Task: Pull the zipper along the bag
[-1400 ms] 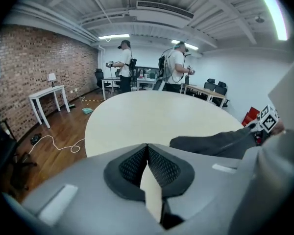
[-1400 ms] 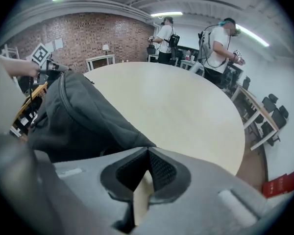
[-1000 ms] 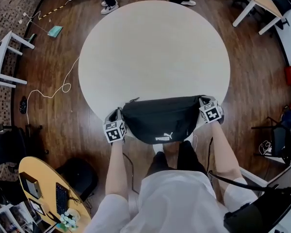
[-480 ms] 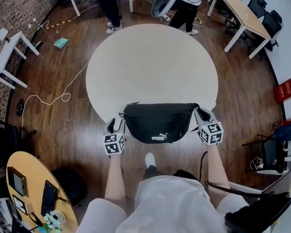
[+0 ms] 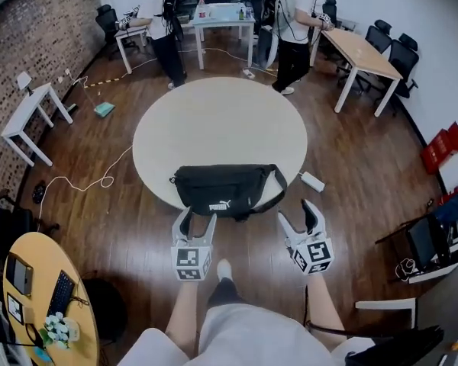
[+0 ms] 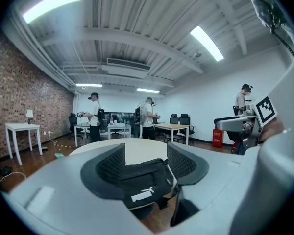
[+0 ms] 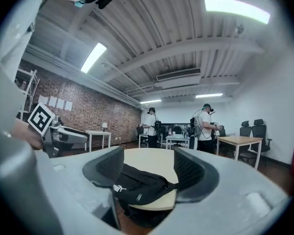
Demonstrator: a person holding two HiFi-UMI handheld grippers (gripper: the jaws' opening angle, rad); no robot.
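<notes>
Sagging soft black bag [image 5: 225, 189] on round pale table [image 5: 214, 120]; left hand-held gripper [image 5: 198, 218] and right hand-held gripper [image 5: 298, 213] just opened wide, empty.

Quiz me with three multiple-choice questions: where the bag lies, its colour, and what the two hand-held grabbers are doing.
1. Where on the round table does the bag lie? A in the middle; B at the edge nearest the person; C at the far edge.
2. What colour is the bag? A black; B red; C white.
3. How do the left gripper and right gripper stand? A both shut on the bag; B one holds its strap; C both open, empty.
Answers: B, it sits at the near rim; A, black with a white logo; C, both pairs of jaws have just been opening and stand apart, clear of the bag.
</notes>
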